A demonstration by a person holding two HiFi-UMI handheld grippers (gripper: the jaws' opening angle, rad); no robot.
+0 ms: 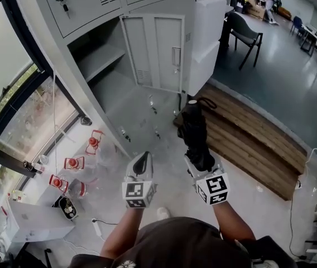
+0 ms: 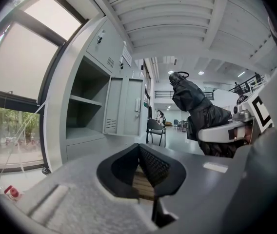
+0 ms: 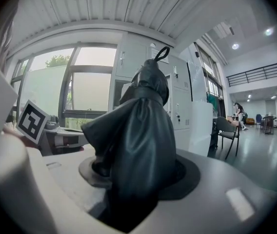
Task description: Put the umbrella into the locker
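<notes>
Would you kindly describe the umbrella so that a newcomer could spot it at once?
Find the grey locker bank beside the window, with one door open. Before it, the right gripper holds the umbrella: folded, black, loop on top, the only dark bundle there.

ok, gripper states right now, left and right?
Left gripper: closed, empty.
Right gripper: closed on the folded black fabric umbrella.

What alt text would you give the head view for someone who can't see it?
Seen from above, a person's right gripper holds a folded black umbrella, pointed toward an open grey locker. The left gripper beside it is shut and empty.
</notes>
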